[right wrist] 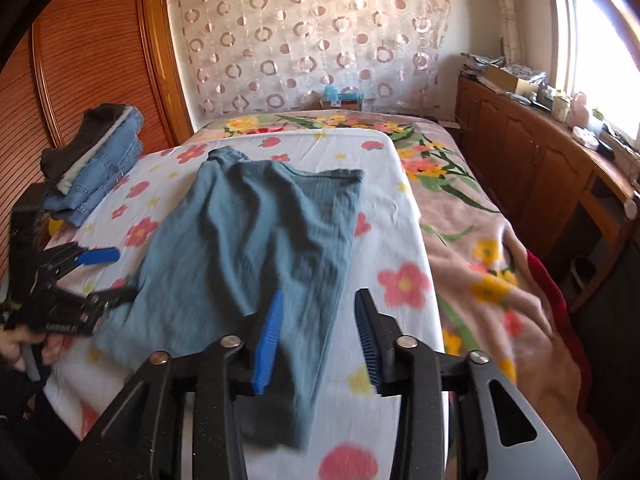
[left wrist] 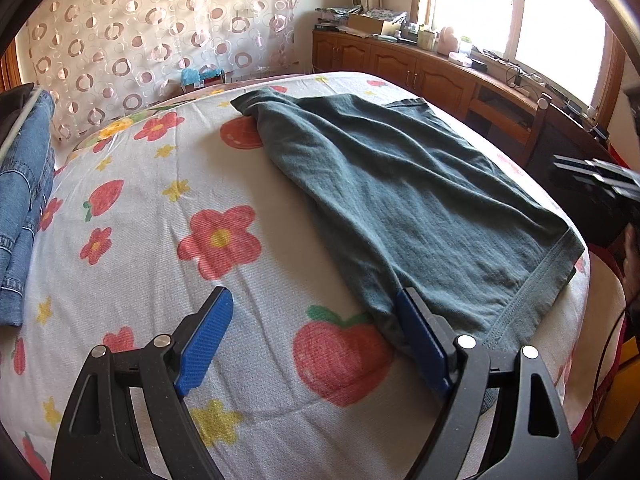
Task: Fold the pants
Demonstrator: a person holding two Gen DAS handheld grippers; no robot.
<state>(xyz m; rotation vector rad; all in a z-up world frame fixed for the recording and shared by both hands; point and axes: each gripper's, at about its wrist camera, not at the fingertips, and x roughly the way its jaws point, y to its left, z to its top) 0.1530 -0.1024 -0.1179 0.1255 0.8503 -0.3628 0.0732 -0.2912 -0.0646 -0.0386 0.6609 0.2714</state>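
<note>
A: Where do the teal pants (left wrist: 404, 196) lie?

B: They are spread on the white flower-and-fruit sheet (left wrist: 160, 248), folded lengthwise into one long strip. In the left wrist view the cloth runs from just beside the right-hand finger up and away toward the far edge of the sheet. Its stitched hem (left wrist: 532, 280) lies to the right of that finger, near the edge of the bed.

A: And the left gripper (left wrist: 316, 304)?

B: Its jaws stand wide apart, holding nothing. The left blue pad (left wrist: 206, 344) is over bare sheet. The right pad sits against the near corner of the pants; whether it presses on the cloth cannot be told. A printed peach (left wrist: 340, 356) lies between the two fingers.

A: What about the right gripper (right wrist: 318, 308)?

B: Released as well, jaws parted. In the right wrist view the near end of the pants (right wrist: 256, 236) lies between and under its fingers, with the left blue pad (right wrist: 268, 344) over the cloth and the right one over plain sheet. That view is somewhat blurred.

A: Anything else nearby?

B: Far to the left of the jaws, a stack of folded jeans (right wrist: 100, 164) with dark clothing on top rests near the wooden wardrobe (right wrist: 88, 60). To the right a pink floral blanket (right wrist: 472, 232) covers the bed beyond the sheet. The left gripper (right wrist: 108, 276) also shows there, at the pants' left edge.
</note>
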